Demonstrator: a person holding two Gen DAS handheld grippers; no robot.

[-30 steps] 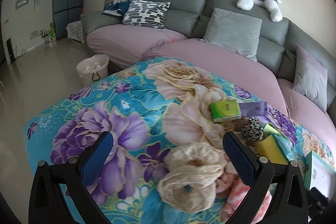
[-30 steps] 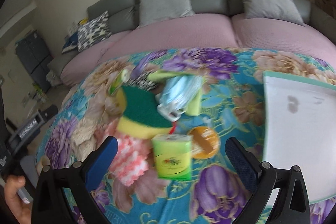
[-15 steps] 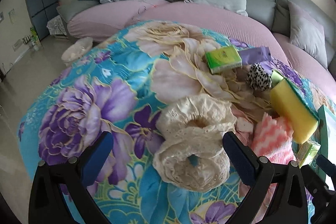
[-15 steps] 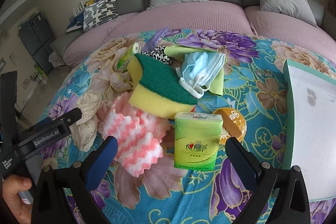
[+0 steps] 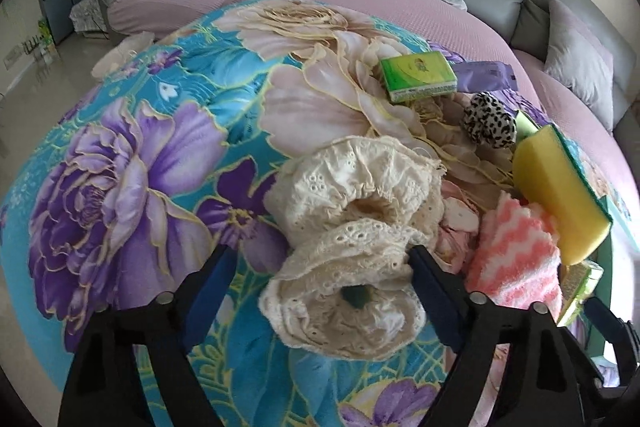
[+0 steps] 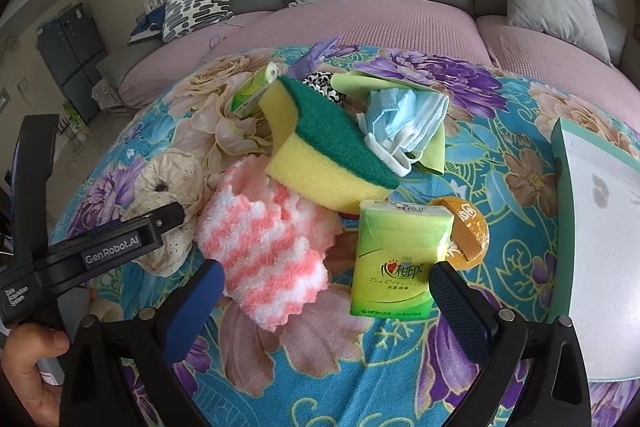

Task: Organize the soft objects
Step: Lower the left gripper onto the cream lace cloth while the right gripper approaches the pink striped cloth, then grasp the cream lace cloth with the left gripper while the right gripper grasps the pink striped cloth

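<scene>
Left claw (image 5: 320, 291) spread wide, straddling the near cream lace scrunchie (image 5: 344, 303) on the floral worktop (image 5: 132, 163); right finger (image 5: 436, 303) touching its edge, nothing clamped. Second lace scrunchie (image 5: 356, 183) just behind it. Right claw (image 6: 324, 303) also apart, empty, with the green tissue pack (image 6: 396, 263) and pink-white striped cloth (image 6: 264, 247) between its fingers. Yellow sponge (image 6: 328, 159) leans on the cloth; blue face mask (image 6: 404, 123) beside it.
</scene>
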